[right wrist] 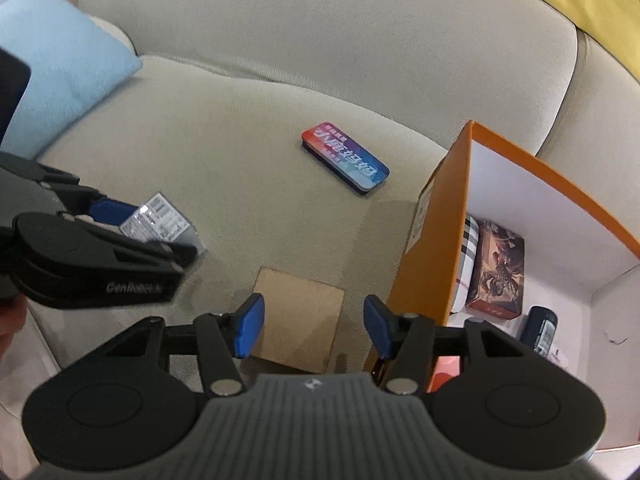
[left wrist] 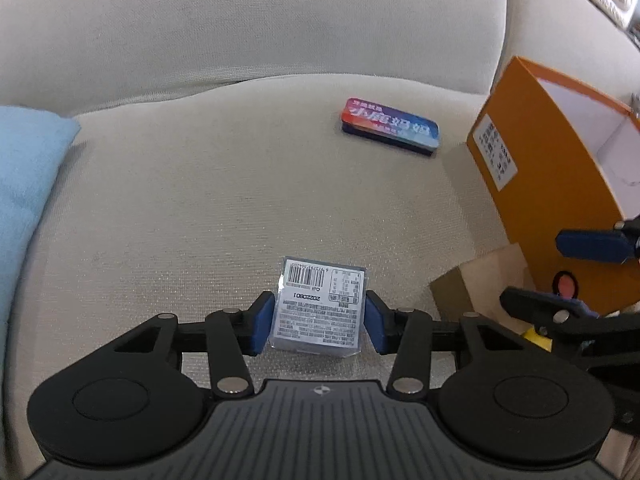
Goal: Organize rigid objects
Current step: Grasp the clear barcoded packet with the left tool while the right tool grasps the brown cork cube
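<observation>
My left gripper (left wrist: 318, 322) is shut on a small clear box with a barcode label (left wrist: 320, 308), low over the beige sofa seat; the box also shows in the right wrist view (right wrist: 162, 220). A flat red-and-blue tin (left wrist: 390, 126) lies further back on the seat, also in the right wrist view (right wrist: 346, 162). My right gripper (right wrist: 312, 328) is open and empty above a brown cardboard box (right wrist: 300, 320), beside the open orange box (right wrist: 436, 216). The orange box (left wrist: 560, 184) holds a plaid case (right wrist: 466, 256), a brown printed box (right wrist: 498, 268) and a dark can (right wrist: 540, 328).
A light blue cushion (left wrist: 24, 184) lies at the left of the seat, also in the right wrist view (right wrist: 60, 64). The sofa backrest (left wrist: 260, 20) rises behind. The right gripper's fingers (left wrist: 592, 244) show at the orange box in the left wrist view.
</observation>
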Demonstrator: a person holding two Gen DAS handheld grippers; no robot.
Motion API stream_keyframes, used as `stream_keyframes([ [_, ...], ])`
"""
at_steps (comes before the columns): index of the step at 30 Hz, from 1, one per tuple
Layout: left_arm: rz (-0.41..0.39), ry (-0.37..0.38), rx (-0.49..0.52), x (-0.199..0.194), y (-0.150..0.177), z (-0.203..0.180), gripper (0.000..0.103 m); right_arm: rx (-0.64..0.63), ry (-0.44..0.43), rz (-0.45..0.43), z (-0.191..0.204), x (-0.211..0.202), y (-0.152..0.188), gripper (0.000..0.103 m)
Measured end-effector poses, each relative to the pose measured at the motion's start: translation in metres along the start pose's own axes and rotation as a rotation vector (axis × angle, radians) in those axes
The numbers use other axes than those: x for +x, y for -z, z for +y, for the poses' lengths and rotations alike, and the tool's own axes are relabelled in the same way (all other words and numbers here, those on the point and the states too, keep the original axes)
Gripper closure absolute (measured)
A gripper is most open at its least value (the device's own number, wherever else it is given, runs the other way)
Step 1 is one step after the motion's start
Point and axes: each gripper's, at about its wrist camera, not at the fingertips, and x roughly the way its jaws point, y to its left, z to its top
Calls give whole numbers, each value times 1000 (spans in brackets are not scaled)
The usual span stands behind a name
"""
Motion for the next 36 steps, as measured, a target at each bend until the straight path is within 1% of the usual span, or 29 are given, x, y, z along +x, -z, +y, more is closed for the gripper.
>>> stream_keyframes([
  [2,1,13,-32,-3,0,7,50,-22,16,11,4,3,-1,41],
  [5,19,-13,-79,-8,5,19,50,-49,47,42,11,7,-5,40],
  [8,29,20,-155,-14,12,34,50,-78,81,79,21,15,-11,40],
  [10,18,32,-195,-18,16,42,50,-91,103,91,27,19,-14,32],
  [13,15,38,-234,-17,17,47,50,-77,107,108,30,26,-22,31],
  [17,12,32,-218,-13,16,44,50,2,73,153,23,27,-28,30],
  [21,11,28,-211,-12,16,44,50,-15,66,173,28,25,-24,30],
  [23,11,29,-210,-12,16,44,50,-21,47,200,31,32,-22,33],
  [24,10,29,-208,-11,15,43,50,-18,48,218,32,35,-20,39],
  [25,9,28,-206,-11,15,43,50,-28,75,214,33,36,-18,44],
  [26,9,27,-205,-11,16,43,50,-45,82,199,35,35,-17,46],
  [27,10,26,-203,-11,16,43,50,-53,81,190,37,33,-16,52],
  [28,9,24,-198,-10,15,42,50,-63,77,178,40,30,-17,61],
  [30,9,22,-189,-11,16,42,50,-80,40,146,47,23,-19,68],
  [32,10,22,-186,-11,16,42,50,-91,11,143,54,22,-22,67],
  [35,11,20,-180,-11,16,42,50,-104,21,133,61,22,-23,65],
  [36,10,18,-176,-11,16,41,50,-115,34,135,63,21,-23,57],
])
